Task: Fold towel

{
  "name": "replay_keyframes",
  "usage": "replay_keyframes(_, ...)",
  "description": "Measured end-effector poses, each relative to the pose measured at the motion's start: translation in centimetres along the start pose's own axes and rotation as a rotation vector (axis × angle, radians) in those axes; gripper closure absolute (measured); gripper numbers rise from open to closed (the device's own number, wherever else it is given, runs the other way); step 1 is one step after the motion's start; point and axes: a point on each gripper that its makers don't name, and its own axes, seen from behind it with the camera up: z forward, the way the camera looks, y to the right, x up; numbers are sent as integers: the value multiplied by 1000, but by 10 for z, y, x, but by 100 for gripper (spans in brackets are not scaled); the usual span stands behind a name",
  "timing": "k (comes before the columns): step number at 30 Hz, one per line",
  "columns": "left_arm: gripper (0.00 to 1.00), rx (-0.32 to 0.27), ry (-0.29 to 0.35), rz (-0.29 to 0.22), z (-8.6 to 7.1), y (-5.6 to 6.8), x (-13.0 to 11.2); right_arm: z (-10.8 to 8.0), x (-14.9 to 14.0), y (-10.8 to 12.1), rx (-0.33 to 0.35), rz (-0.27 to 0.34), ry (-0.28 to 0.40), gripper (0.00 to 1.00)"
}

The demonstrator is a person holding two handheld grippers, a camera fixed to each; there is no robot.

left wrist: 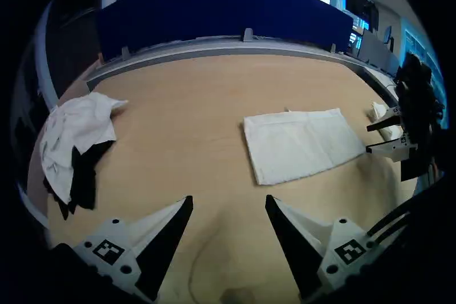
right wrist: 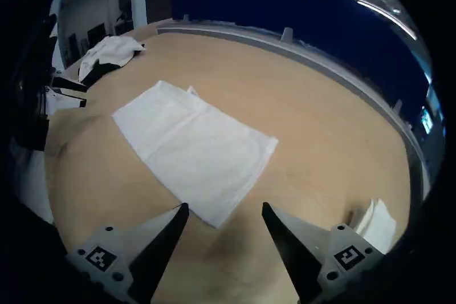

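Left gripper view: the left gripper (left wrist: pixel 228 207) stands at the bottom of the frame with its two fingers spread wide, gripping nothing, above a light wooden table (left wrist: pixel 188 116). The white towel (left wrist: pixel 302 144) lies flat and well ahead of it, right of centre. Its long axis runs left to right across the frame and climbs slightly to the right, and one long side faces the gripper. At the right edge the right gripper (left wrist: pixel 382 136) reaches in with its fingers apart. Its tips sit close by the towel's right-hand short edge, though whether they touch it cannot be told. A heap of white and black cloths (left wrist: pixel 77 138) lies at the left of the frame, and a blue partition (left wrist: pixel 222 13) closes the table's far side

Right gripper view: the right gripper (right wrist: pixel 223 215) sits at the bottom of the frame, wide open and empty. The towel (right wrist: pixel 194 147) spreads across the centre, and its nearest corner lies just ahead of the gap between the fingers. Its long axis slants from upper left to lower right, and one short end is turned toward the gripper. The left gripper (right wrist: pixel 65 93) shows at the left edge with its fingers parted, near the towel's far end. The heap of cloths (right wrist: pixel 111 50) lies at the upper left, and a folded white cloth (right wrist: pixel 379 224) rests at the lower right
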Motion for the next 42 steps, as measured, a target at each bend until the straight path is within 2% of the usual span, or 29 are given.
replay_keyframes(12,6,33,-14,-40,-22,-7,-21,7,-4,-4,2,-49,-20,2)
replay_keyframes(18,6,34,-18,-47,-28,-7,-27,9,-13,-7,16,-54,-45,17)
replay_keyframes(24,6,36,-20,-50,-31,-10,-30,11,-21,-6,14,-51,-68,24)
replay_keyframes(28,6,36,-19,-55,-32,-11,-30,12,-24,-7,23,-40,-76,33)
replay_keyframes(30,6,35,-18,-57,-33,-11,-29,12,-25,-8,32,-33,-80,34)
replay_keyframes(34,6,33,-17,-59,-33,-11,-29,12,-27,-11,46,-30,-88,42)
replay_keyframes(36,6,32,-17,-58,-33,-11,-29,12,-28,-14,55,-32,-89,50)
replay_keyframes(42,6,32,-20,-58,-33,-12,-30,12,-28,-20,76,-26,-93,85)
